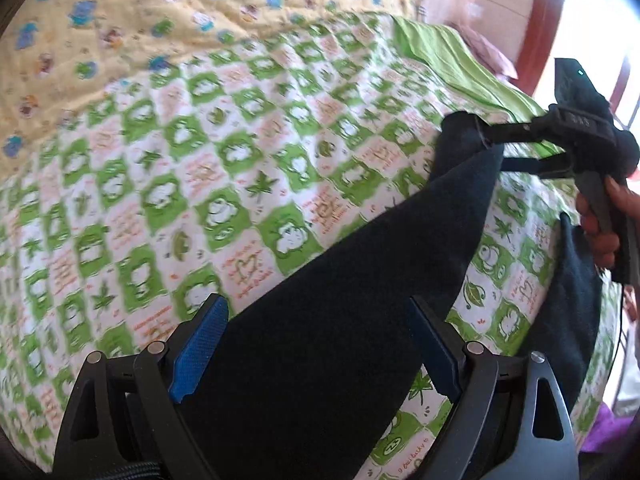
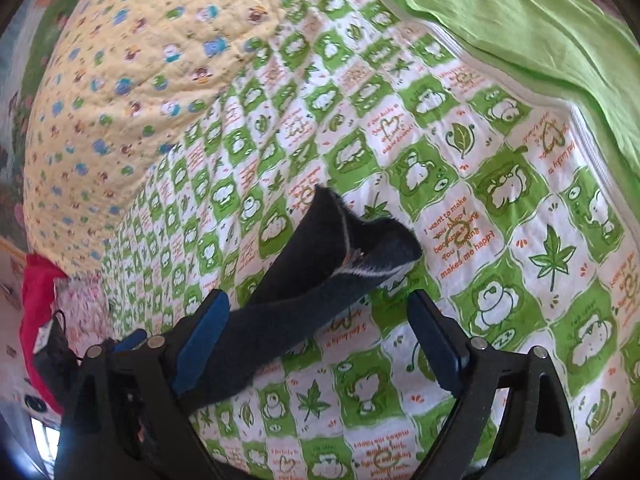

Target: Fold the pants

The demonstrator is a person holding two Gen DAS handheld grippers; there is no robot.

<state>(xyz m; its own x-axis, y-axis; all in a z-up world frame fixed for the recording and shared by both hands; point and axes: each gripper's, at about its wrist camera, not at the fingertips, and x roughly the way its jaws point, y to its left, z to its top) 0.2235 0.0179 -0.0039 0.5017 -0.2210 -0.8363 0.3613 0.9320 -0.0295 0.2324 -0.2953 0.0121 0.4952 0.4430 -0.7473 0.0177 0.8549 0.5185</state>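
left gripper (image 1: 318, 344): fingers apart, dark pants (image 1: 360, 300) between them | right gripper (image 2: 320, 340): fingers spread, pants crossing lower centre | green-checked quilt (image 2: 500, 240) beneath

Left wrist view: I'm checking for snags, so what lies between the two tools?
Only the dark pants, stretched from between the open fingers of the left tool up to the right tool, over the green-checked quilt. The left wrist view shows nothing else there.

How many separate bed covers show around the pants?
3: a green-checked quilt beneath the pants, a yellow printed quilt beyond it, and a plain green sheet on its far right edge. Others may be hidden.
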